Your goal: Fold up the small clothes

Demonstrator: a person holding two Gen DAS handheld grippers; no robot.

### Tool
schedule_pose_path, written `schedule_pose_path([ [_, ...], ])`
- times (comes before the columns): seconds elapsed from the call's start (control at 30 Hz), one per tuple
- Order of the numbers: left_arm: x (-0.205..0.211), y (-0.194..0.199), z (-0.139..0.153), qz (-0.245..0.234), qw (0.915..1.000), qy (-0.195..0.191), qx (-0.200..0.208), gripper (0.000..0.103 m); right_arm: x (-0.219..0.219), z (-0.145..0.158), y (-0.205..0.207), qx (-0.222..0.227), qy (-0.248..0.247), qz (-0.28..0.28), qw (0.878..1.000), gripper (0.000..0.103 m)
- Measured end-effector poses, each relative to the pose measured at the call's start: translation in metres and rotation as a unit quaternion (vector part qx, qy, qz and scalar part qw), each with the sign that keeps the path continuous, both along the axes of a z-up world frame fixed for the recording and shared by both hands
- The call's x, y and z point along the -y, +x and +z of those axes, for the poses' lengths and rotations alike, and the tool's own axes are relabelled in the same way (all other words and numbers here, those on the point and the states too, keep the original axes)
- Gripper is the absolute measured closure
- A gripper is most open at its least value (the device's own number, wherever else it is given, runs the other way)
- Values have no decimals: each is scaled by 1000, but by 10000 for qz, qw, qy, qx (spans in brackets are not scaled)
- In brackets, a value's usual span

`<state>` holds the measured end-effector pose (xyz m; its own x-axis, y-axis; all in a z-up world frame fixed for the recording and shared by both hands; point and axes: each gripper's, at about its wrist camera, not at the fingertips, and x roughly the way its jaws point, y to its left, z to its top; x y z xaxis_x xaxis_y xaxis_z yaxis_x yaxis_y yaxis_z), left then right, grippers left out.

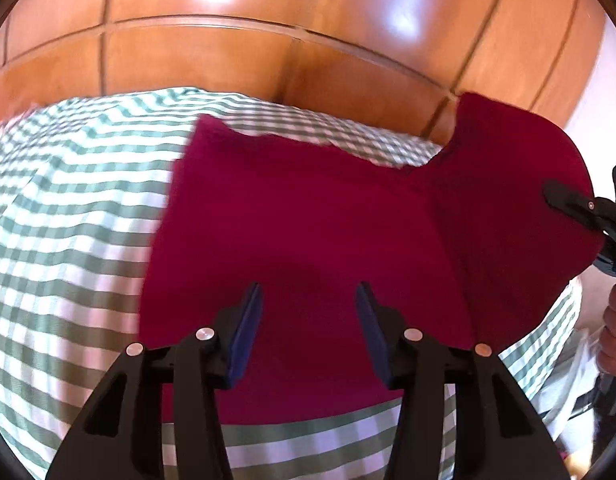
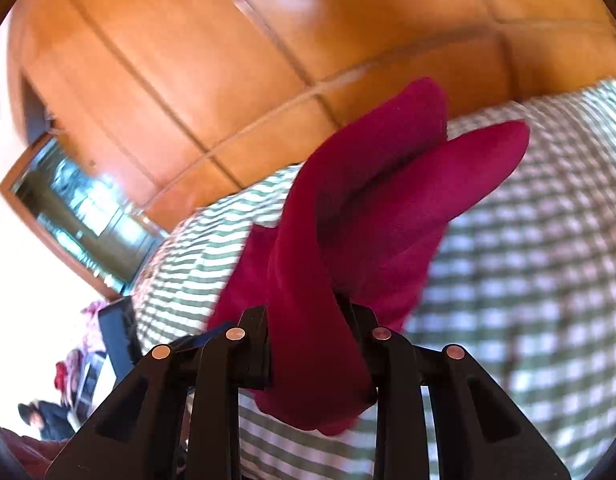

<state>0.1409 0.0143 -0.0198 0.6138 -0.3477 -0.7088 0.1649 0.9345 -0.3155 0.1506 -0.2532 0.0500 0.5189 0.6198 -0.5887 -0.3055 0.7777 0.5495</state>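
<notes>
A small magenta garment lies on the green-and-white checked bed cover. My left gripper is open just above the garment's near middle, holding nothing. My right gripper shows at the right edge of the left wrist view, shut on the garment's right side and lifting it off the cover. In the right wrist view my right gripper is shut on a bunched fold of the garment, which hides its fingertips.
A glossy wooden panelled wall rises behind the bed. In the right wrist view a framed window and a pile of clothes and objects stand at the left beyond the bed's edge.
</notes>
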Motion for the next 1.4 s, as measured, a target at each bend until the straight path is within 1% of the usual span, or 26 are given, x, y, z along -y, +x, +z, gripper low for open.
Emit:
schedule_pose_path([
  [0.13,-43,-1,2,334,9988,-361,-70,58,-59,7,15,101,-173,428,9989,79],
  [0.2,-60,-3,1,486,9980,-408,-77,58,-85,4,21,78,-223,594,9980,79],
  [0.3,-81,-6,0,662,9966,-475,-98,58,-133,-10,25,8,-397,987,9943,79],
  [0.33,-89,-7,-1,731,9959,-517,-103,58,-143,-16,26,-12,-474,1083,9930,79],
  [0.4,-101,-8,-1,817,9949,-588,-117,58,-168,-33,27,-117,-740,1239,9895,79],
  [0.53,-117,-11,-5,924,9921,-821,-190,58,-189,-57,22,-222,-1097,1331,9848,79],
  [0.6,-121,-9,-6,903,9905,-1009,-234,58,-194,-60,14,-99,-1316,1382,9816,79],
  [0.67,-123,-6,-5,847,9885,-1230,-254,58,-200,-60,5,135,-1588,1492,9759,79],
  [0.7,-124,-4,-4,801,9871,-1359,-265,56,-203,-58,4,227,-1690,1540,9732,79],
  [0.73,-125,-2,-2,764,9854,-1497,-267,54,-200,-56,1,284,-1714,1587,9719,72],
  [0.77,-126,2,1,726,9833,-1652,-251,52,-198,-54,-5,364,-1618,1682,9717,66],
  [0.83,-127,6,6,648,9799,-1874,-219,43,-198,-49,-15,442,-1330,1963,9705,48],
  [0.87,-128,9,8,608,9771,-2026,-237,42,-197,-47,-20,447,-1216,2097,9691,45],
  [0.9,-130,13,10,584,9745,-2148,-276,40,-197,-46,-25,430,-1087,2220,9680,38],
  [0.93,-132,16,11,544,9722,-2255,-319,37,-193,-44,-31,426,-961,2294,9676,35],
  [0.97,-133,20,11,494,9697,-2362,-381,36,-188,-44,-34,434,-916,2299,9679,35],
  [1.1,-133,26,17,451,9701,-2341,-459,36,-157,-41,-47,338,-790,2041,9752,35],
  [1.13,-133,26,19,415,9696,-2367,-458,36,-147,-41,-50,348,-852,1907,9773,35],
  [1.2,-126,27,21,295,9701,-2361,-476,36,-135,-41,-55,382,-1010,1705,9794,35],
  [1.27,-120,27,20,243,9724,-2249,-569,36,-120,-45,-63,437,-1276,1479,9798,35],
  [1.33,-113,29,16,214,9743,-2126,-716,36,-111,-50,-67,547,-1656,1265,9765,35],
  [1.4,-106,29,10,319,9782,-1867,-855,34,-106,-59,-70,581,-1983,1123,9719,35],
])
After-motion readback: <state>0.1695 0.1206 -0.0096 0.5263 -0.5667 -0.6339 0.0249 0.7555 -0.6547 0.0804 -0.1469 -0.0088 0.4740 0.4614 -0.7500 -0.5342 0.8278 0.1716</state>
